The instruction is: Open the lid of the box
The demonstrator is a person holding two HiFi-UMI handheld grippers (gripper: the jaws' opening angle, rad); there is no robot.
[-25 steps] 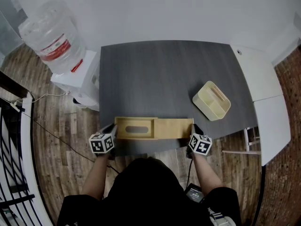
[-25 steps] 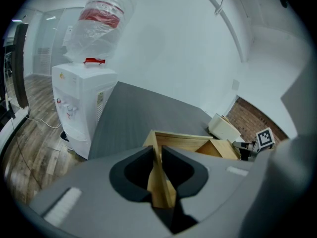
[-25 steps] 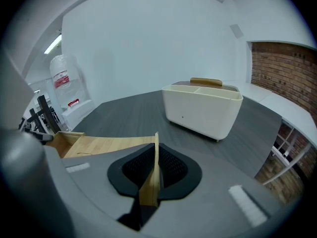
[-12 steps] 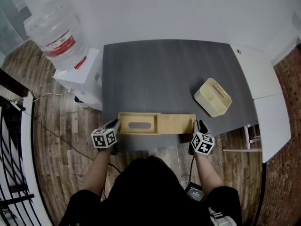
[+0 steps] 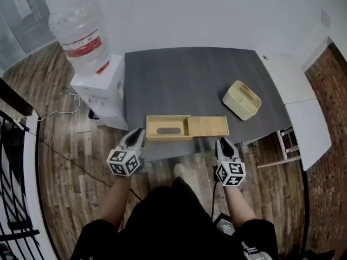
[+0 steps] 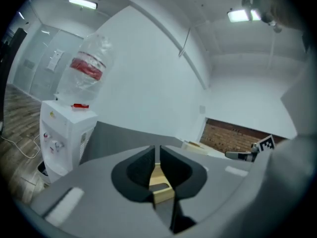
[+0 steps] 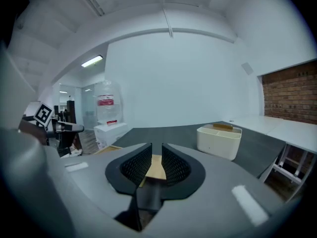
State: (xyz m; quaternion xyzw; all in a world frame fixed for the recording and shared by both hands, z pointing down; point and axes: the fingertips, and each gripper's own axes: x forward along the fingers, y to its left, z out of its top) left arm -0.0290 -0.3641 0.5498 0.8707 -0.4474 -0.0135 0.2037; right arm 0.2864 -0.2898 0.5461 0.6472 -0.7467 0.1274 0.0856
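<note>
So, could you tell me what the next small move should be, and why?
Probably just hold both clear and stop: the lid already lies slid out to the right of the box, whose inside shows, and the left gripper and the right gripper, its jaws just closing, grip nothing.

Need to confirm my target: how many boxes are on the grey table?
2. The wooden box lies along the table's near edge; the cream box sits to its right, farther back. None appears hidden.
</note>
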